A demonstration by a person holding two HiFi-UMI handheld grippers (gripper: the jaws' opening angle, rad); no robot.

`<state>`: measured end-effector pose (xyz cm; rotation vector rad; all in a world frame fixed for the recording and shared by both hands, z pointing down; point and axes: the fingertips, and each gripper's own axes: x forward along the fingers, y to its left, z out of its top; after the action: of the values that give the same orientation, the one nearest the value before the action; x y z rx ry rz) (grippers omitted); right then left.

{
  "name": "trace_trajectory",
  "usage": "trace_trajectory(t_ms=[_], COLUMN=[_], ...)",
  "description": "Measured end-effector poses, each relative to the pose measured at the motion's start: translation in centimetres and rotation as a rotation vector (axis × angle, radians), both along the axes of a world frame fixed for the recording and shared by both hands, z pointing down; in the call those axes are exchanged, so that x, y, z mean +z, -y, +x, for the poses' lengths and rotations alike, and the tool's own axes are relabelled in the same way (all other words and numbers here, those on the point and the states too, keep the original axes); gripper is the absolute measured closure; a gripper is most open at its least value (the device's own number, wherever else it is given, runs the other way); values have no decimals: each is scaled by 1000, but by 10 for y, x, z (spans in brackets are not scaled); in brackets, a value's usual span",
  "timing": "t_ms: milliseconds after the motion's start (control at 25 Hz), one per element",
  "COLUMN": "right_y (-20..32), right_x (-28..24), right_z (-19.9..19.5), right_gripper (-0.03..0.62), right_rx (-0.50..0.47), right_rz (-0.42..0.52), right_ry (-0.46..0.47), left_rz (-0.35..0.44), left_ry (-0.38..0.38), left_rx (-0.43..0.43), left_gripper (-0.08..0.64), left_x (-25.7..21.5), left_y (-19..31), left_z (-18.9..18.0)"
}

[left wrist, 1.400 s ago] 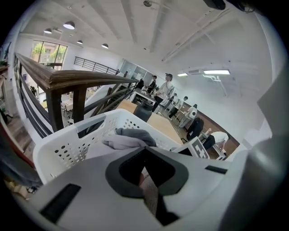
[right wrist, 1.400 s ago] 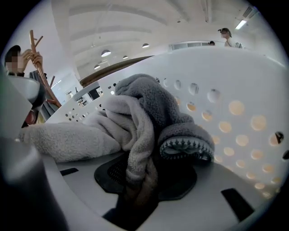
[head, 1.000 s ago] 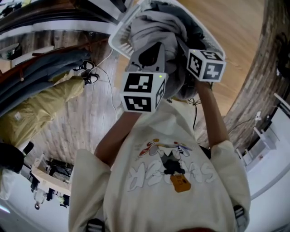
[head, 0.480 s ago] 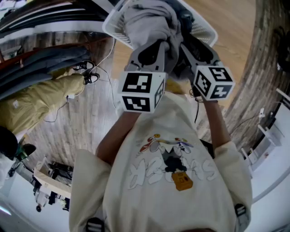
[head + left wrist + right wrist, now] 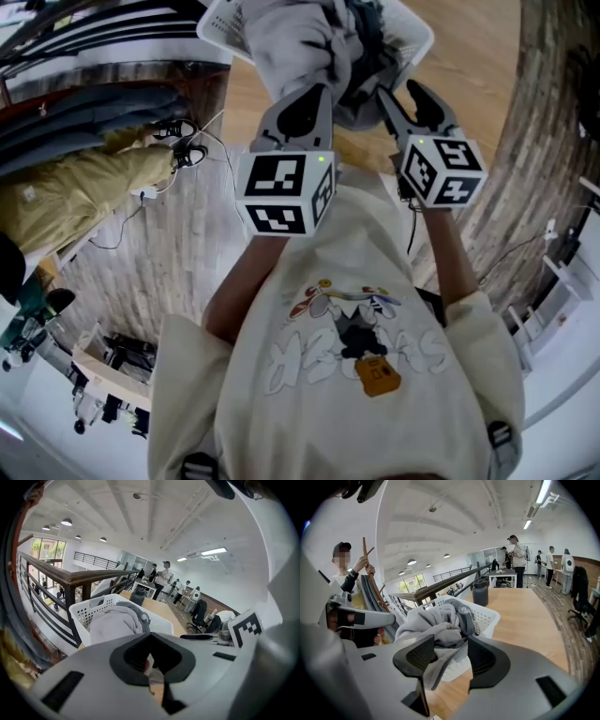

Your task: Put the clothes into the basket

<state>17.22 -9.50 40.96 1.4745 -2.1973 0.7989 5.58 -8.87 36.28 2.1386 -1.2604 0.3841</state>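
A white perforated basket (image 5: 222, 25) stands on a wooden tabletop, heaped with grey clothes (image 5: 298, 39). One grey fold hangs over its near rim. My left gripper (image 5: 305, 91) hovers just short of that rim with its jaws shut and nothing between them. In the left gripper view the basket (image 5: 86, 616) and the grey clothes (image 5: 115, 623) lie beyond the left gripper (image 5: 150, 639). My right gripper (image 5: 404, 96) stands beside it, open. In the right gripper view the hanging fold of the clothes (image 5: 436, 623) shows past the gap of the right gripper (image 5: 451, 645), untouched, before the basket (image 5: 487, 618).
A dark canister (image 5: 480, 592) stands on the table behind the basket. Left of me hangs a rack with a yellow jacket (image 5: 80, 202) and grey garments. A person (image 5: 349, 581) stands there by a railing (image 5: 70, 581). Other people are at far desks.
Both grippers have drawn back from the basket, which now sits higher in the head view. The right gripper has come out of the grey clothes.
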Motion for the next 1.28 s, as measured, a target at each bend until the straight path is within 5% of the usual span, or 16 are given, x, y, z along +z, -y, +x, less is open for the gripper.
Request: trace_trajectory(t_ms=[520,680,1000,1280], right_y=[-54,-73,-64,-35], right_x=[58,61,27,8], right_z=[-34,-56,-69,-72], right_gripper=[374,371,537,542], right_rx=[-154,-267,-306,-276], right_rz=[-165,-213,-69,-20], right_ry=[101,131,16,17], left_rz=[-57,-49,-15,-2], left_ry=[13,10,1,-12], left_rx=[-51,-82,-112,-90], left_gripper=[558,558,558,558], left_x=[35,29,17,10], left_y=[-54,-69,-64,-44], left_z=[-6,-13,-26,-25])
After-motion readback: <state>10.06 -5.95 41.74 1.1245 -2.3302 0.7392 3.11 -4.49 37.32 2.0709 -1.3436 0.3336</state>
